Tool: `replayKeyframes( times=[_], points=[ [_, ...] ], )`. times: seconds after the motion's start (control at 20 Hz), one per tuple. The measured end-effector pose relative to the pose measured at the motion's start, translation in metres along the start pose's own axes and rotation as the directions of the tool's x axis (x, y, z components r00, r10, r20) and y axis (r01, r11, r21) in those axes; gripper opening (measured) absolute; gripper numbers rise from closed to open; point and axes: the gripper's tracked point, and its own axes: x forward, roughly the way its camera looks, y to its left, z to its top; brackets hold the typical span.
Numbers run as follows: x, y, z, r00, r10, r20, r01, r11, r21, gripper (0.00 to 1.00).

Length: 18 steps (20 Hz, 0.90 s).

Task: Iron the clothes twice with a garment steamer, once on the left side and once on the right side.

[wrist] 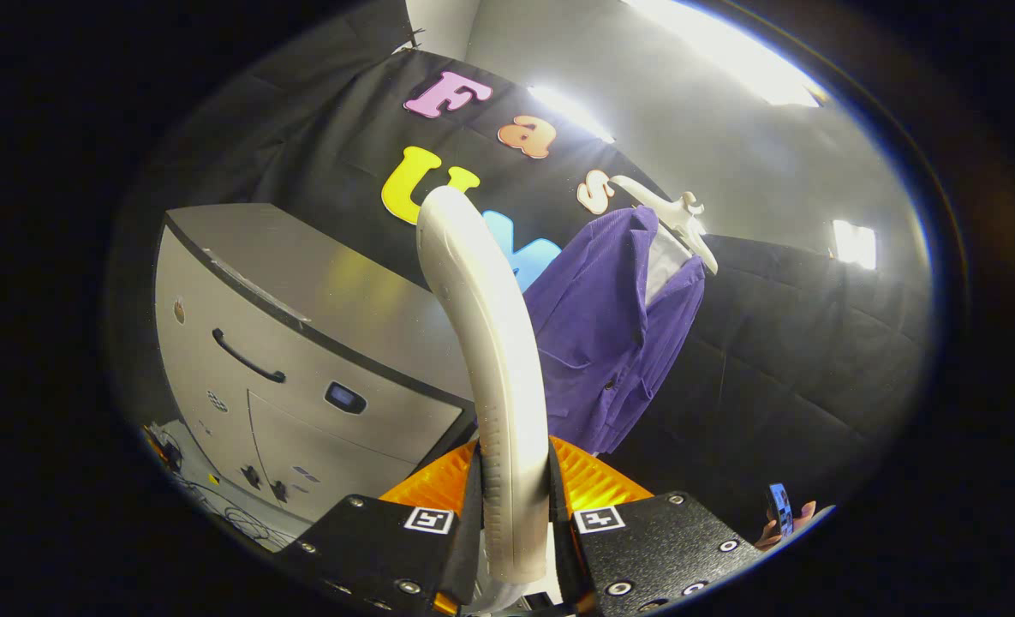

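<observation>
Clamped between the gripper [514, 506] fingers, the steamer [486, 360] handle rises upright, ready to sweep cloth. Just beyond it a purple jacket [606, 334] hangs on a white hanger [674, 214], apart from the steamer; a grey cabinet [301, 360] stands alongside.

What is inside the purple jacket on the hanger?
A white lining shows at the open collar of the purple jacket. Lower down, the fabric covers its inside. The gripper holds the steamer.
</observation>
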Motion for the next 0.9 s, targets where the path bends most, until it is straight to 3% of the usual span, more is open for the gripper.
replayKeyframes(
  times=[0.25, 0.65, 0.9],
  points=[
    [-0.015, 0.039, 0.046, 0.999, 0.011, 0.041, -0.012, 1.0, 0.019, 0.37],
    [-0.02, 0.09, 0.16, 0.977, 0.068, 0.202, -0.066, 0.998, -0.013, 0.37],
    [0.004, 0.107, 0.218, 0.968, 0.079, 0.239, -0.09, 0.995, 0.035, 0.37]
  ],
)
